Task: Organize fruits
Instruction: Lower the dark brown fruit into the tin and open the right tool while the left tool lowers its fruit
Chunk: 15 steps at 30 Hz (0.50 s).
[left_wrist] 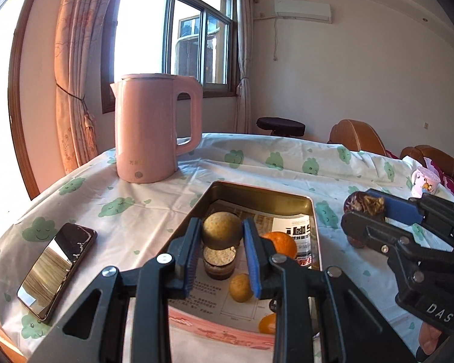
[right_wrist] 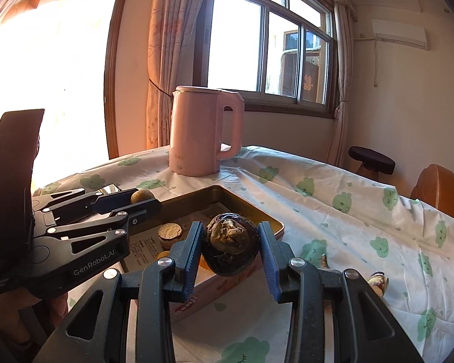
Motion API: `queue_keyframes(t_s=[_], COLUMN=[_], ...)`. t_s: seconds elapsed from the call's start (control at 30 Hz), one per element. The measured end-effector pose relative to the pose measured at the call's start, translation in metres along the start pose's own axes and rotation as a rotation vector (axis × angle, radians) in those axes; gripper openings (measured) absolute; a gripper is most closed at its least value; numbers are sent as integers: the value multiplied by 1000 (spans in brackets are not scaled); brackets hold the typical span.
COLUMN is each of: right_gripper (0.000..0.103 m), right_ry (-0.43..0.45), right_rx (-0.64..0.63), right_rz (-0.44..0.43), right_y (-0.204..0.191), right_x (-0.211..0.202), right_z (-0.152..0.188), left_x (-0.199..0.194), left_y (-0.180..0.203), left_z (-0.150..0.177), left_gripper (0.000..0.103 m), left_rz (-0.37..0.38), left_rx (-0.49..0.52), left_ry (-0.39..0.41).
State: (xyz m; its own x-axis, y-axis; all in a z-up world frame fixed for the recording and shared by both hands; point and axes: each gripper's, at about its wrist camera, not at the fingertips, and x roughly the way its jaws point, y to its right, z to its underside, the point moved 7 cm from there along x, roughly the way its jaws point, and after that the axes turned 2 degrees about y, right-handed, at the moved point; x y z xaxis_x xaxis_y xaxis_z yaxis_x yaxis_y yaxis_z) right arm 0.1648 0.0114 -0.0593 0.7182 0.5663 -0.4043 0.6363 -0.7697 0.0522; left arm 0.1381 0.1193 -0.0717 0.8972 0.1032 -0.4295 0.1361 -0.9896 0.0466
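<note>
A round tan fruit (left_wrist: 222,230) is being gripped by the left tool (left_wrist: 222,236) above the open tin (left_wrist: 258,190). A dark wrinkled fruit (right_wrist: 230,248) is being clamped by the right tool (right_wrist: 230,249) over the tin's near edge on the surface (right_wrist: 333,211)

A home's living room: curtained window (left_wrist: 172,30), wall air conditioner (left_wrist: 302,11), pink kettle (left_wrist: 154,127) on the clothed table (left_wrist: 257,163).
</note>
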Motion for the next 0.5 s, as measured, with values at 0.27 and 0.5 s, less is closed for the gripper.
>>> queue_keyframes(t_s=[0.27,0.5], right_gripper=[39,39], right_ry=[-51,-84], right_rx=[-5,-4], right_rz=[-36,-46], right_y=[-18,-24], right_x=[20,30], right_z=[9,17], left_x=[6,10], left_y=[-8,-12], left_z=[6,9], left_gripper=[29,29], left_rz=[-12,-14], left_rx=[-3,-6], left_ry=[-34,-55])
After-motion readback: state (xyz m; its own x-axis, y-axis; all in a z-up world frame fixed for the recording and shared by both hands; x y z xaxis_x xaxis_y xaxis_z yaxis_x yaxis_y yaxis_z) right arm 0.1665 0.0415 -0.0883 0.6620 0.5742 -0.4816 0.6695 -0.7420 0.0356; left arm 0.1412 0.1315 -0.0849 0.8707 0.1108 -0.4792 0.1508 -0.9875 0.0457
